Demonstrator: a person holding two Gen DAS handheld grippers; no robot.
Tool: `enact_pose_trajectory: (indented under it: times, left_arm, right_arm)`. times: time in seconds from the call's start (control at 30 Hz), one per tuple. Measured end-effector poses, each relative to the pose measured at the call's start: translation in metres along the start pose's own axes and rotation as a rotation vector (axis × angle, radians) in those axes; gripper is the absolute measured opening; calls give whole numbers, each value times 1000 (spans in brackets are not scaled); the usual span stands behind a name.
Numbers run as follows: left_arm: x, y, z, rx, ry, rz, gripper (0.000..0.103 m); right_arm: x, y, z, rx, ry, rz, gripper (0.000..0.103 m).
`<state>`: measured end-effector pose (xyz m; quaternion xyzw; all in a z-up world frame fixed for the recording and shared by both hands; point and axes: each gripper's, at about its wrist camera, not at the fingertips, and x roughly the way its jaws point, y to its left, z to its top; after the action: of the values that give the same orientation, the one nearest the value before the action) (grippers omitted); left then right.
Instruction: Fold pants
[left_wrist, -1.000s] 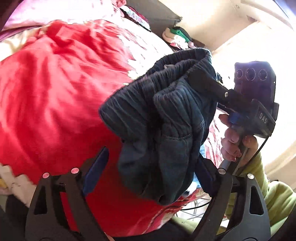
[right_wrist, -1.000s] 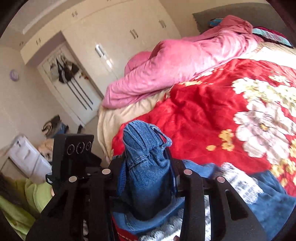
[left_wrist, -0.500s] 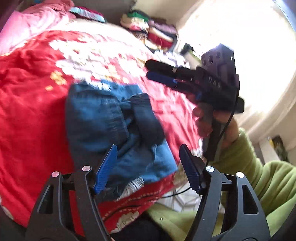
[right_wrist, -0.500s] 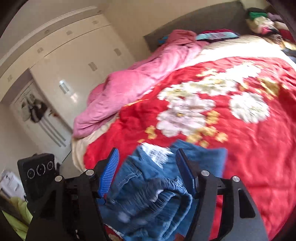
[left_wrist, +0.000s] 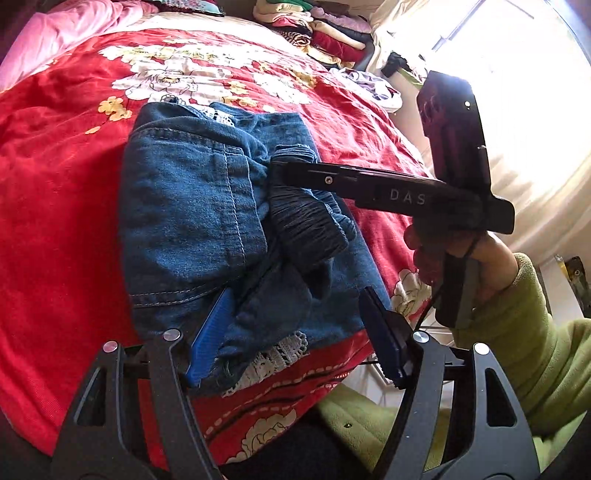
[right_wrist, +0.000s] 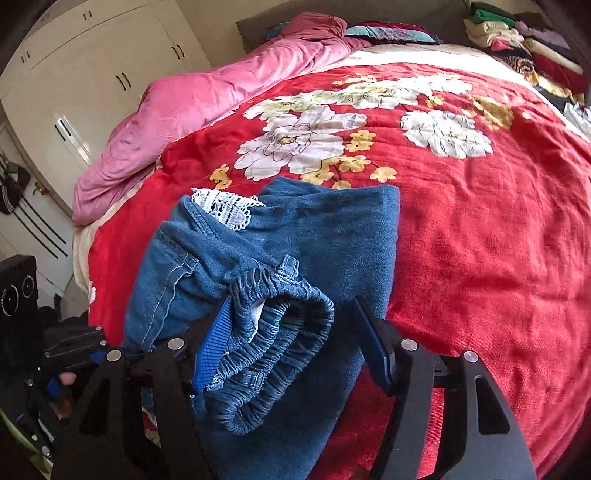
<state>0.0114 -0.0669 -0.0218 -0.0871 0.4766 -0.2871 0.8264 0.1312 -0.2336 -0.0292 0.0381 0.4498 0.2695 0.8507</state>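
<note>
Now the pants (left_wrist: 192, 206), a pair of blue jeans with white lace trim (right_wrist: 225, 208), lie in a loose folded bundle on the red flowered bedspread (left_wrist: 55, 184), close to the near edge of the bed. The gathered elastic waistband (right_wrist: 273, 339) sits on top of the bundle, curled over on itself toward the near edge, and a lace hem (left_wrist: 273, 356) shows at the edge nearest the person.

The left gripper (left_wrist: 295, 339) hangs over the near end of the bundle with its jaws parted. Its blue pads stand on either side of the denim, the left pad against the cloth and the right pad clear of it, so it is not clamping the pants. Its jaws have lately been closing somewhat, though they now stand released with cloth between them.

The right gripper (right_wrist: 291, 343) reaches in from the right side of the bundle, held by a hand (left_wrist: 461, 258) in a green sleeve (left_wrist: 535, 332). Its jaws are spread around the curled waistband, one pad close beside the elastic and the other standing free; they have lately been opening, and the waistband lies loose between them, let go.

A pink quilt (right_wrist: 207, 96) is heaped along the far left edge of the bed, and stacked clothes (right_wrist: 524, 40) sit at the far right corner. White cupboards (right_wrist: 92, 74) stand beyond the bed.
</note>
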Motion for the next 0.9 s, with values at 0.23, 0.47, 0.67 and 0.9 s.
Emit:
enact_pose_trajectory:
  times: [0.23, 0.47, 0.67, 0.9]
  left_arm:
    - [-23, -4, -1, -2, -49, 41, 68]
    - [-39, -4, 0, -8, -79, 83, 73]
    - [-47, -1, 2, -18, -97, 115, 80]
    - [-52, 5, 4, -38, -110, 141, 86]
  right_arm:
    - [-38, 9, 0, -34, -95, 22, 69]
    - [-64, 15, -5, -57, -136, 1, 80]
    - [-83, 18, -10, -71, -170, -50, 82]
    - [-102, 32, -22, -151, -213, -88, 82]
